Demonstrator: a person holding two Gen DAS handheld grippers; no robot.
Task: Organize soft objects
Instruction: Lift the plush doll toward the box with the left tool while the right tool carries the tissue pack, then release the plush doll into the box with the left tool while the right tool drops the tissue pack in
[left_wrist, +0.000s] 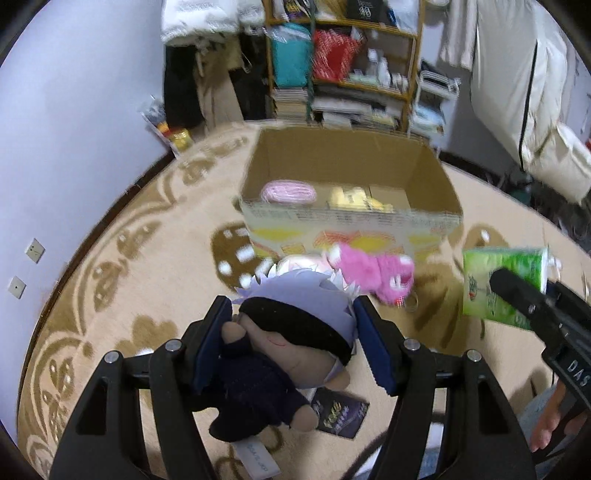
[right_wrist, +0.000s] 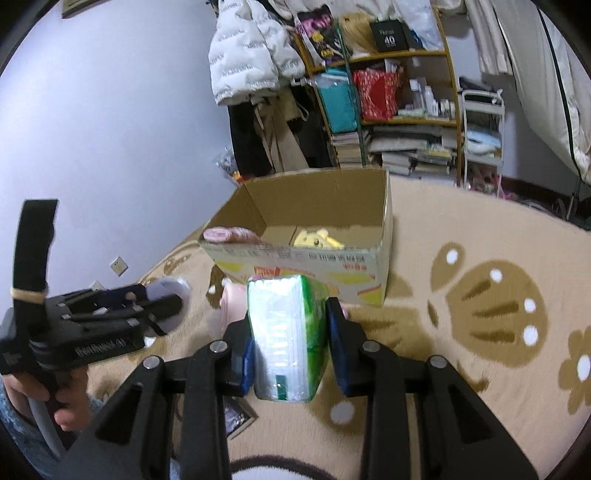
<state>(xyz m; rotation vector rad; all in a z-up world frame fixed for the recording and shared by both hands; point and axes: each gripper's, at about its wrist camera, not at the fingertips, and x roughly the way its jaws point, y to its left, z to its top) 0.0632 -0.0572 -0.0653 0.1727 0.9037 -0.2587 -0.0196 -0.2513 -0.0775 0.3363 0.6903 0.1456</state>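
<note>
soft plush doll (left_wrist: 291, 332): pale lavender hair, black band across the eyes, tan face, dark navy outfit, white sewn-in label.
plastic-wrapped tissue pack (right_wrist: 290, 332): bright green sides, clear glossy end showing white.
open cardboard box (left_wrist: 351, 218): plain brown inside, white front printed with yellow and orange-red shapes and dark lettering.
fluffy pink plush toy (left_wrist: 373, 273): hot pink with white patches.
striped roll inside the box (left_wrist: 288, 192): pink and white.
yellow plush inside the box (right_wrist: 317, 238): pale yellow.
round carpet (left_wrist: 155, 266): beige, brown flower and leaf motifs with white dots.
left gripper (left_wrist: 291, 345): black frame, blue pads.
right gripper (right_wrist: 291, 345): black frame, blue pads.
wall (left_wrist: 74, 110): pale lilac.
</note>
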